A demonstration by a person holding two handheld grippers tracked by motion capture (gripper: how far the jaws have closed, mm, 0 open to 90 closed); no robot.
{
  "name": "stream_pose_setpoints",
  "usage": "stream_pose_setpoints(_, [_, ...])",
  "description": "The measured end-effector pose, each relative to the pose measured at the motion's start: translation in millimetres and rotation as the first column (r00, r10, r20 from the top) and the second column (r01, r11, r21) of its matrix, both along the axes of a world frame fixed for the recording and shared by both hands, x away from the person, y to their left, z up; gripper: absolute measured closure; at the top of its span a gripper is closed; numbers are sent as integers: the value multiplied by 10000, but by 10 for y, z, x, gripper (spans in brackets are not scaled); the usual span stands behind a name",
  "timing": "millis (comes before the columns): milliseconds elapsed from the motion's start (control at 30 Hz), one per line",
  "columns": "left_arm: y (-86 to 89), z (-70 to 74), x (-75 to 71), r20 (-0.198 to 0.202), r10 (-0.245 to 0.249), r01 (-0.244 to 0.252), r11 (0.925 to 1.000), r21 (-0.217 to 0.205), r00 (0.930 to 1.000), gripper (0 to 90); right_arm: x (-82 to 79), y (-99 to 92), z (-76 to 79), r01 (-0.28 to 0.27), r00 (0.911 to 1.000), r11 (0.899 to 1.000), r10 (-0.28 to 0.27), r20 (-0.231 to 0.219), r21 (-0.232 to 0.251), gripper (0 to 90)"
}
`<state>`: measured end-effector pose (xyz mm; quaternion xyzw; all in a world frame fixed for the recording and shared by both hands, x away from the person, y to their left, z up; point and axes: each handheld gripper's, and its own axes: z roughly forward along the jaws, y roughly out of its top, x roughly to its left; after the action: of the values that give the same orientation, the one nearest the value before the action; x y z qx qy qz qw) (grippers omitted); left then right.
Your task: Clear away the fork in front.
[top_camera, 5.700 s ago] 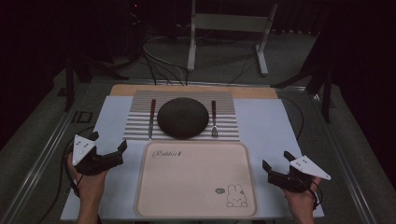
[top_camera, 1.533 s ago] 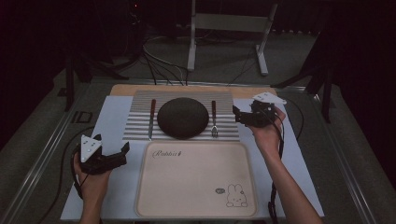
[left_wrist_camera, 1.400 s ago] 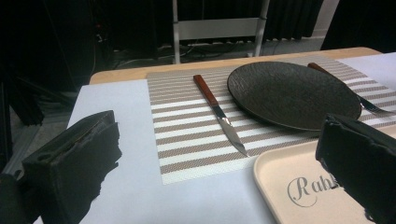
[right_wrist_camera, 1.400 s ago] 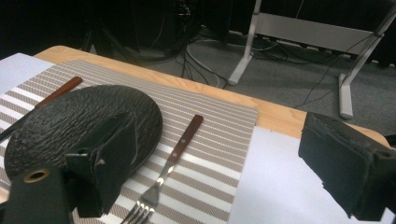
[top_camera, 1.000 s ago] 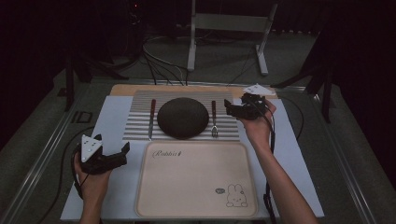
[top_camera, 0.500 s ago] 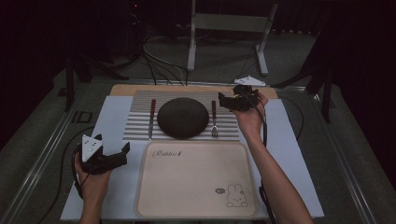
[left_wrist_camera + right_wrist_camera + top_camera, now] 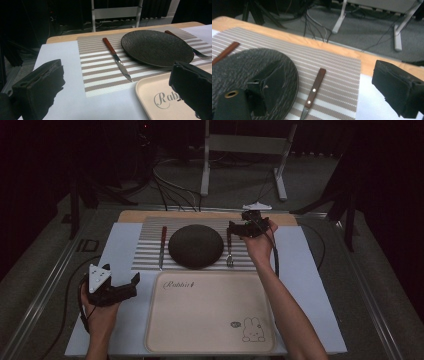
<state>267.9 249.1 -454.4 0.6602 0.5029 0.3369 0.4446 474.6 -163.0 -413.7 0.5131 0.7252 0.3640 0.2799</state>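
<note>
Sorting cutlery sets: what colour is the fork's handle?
Reddish-brown wood with pale rivets on the fork, clearest in the right gripper view.

Plate (image 7: pixel 195 246) on placemat (image 7: pixel 150 255) between knife (image 7: pixel 162 246) and fork (image 7: pixel 229 251), tray (image 7: pixel 205 315) in front

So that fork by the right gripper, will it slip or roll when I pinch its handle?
The fork lies flat on the striped placemat, so rolling seems unlikely. Its thin riveted wooden handle looks smooth; it may twist between the open right gripper jaws. It is probably stiff and light, with the metal end drooping.
</note>
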Motion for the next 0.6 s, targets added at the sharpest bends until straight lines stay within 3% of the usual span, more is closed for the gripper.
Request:
stream_pose_setpoints(233, [8,4,-6,13,22,-21,10000,-29,10000,3,107,58,-191,131,9986,9995,-145,-501,-282,114])
stream_pose_setpoints(367, [33,9,-16,52,86,-84,9996,-259,9999,3,194,79,-346,165,9958,9989,-205,-894,-450,116])
stream_pose_setpoints(600, [46,9,-17,55,108,-106,9992,-385,9999,3,280,140,-596,143,9892,9989,-207,-1453,-448,132])
